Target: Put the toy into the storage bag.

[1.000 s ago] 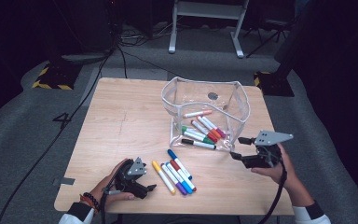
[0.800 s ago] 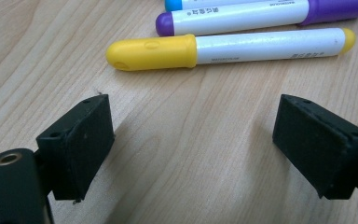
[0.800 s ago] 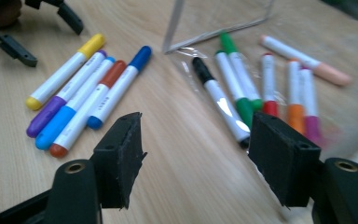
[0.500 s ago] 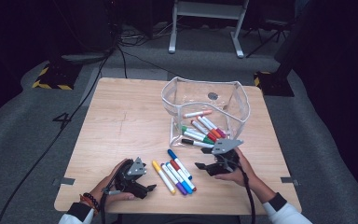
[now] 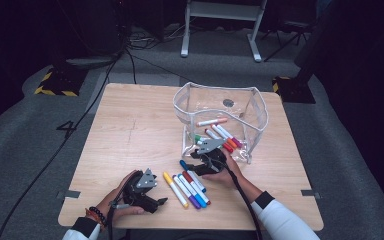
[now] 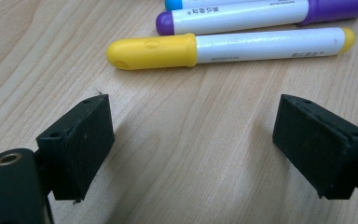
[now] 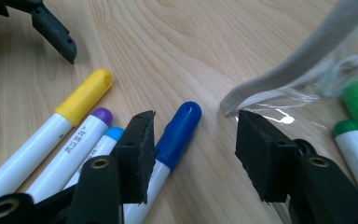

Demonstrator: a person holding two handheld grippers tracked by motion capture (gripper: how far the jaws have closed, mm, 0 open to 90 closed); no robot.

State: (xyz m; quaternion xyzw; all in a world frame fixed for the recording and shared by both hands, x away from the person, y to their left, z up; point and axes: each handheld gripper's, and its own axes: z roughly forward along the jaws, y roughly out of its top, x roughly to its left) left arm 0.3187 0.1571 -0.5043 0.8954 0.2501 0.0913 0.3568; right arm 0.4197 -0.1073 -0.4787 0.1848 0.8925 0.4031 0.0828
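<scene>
My right gripper [image 7: 193, 156] hangs low over the table with its jaws spread and nothing between them but air; the dark blue marker [image 7: 175, 135] lies just inside the near jaw, its cap reaching forward into the gap. From above, that gripper [image 5: 206, 159] sits at the far end of the loose row of markers [image 5: 187, 185], right against the front wall of the clear pouch [image 5: 220, 122].

The trouble I expect comes from that crowding. The blue marker sits off-centre, nearer one jaw than the other, so if I close now the near pad [image 7: 137, 154] may ride over the barrel or shove it sideways and roll it. The far jaw stands at the pouch's grey rim [image 7: 284, 65]; closing could snag the plastic film and drag the pouch. The light blue marker [image 7: 105, 142] lies touching or almost touching the dark blue one, so I could pinch two at once.

The dark blue marker lies flat, long axis running from my gripper out toward the table's far side, cap end pointing away from me and slightly toward the pouch.

My left gripper [image 6: 191, 149] rests on the table with jaws wide apart and empty, the yellow marker [image 6: 228, 46] lying crosswise just beyond them.
</scene>
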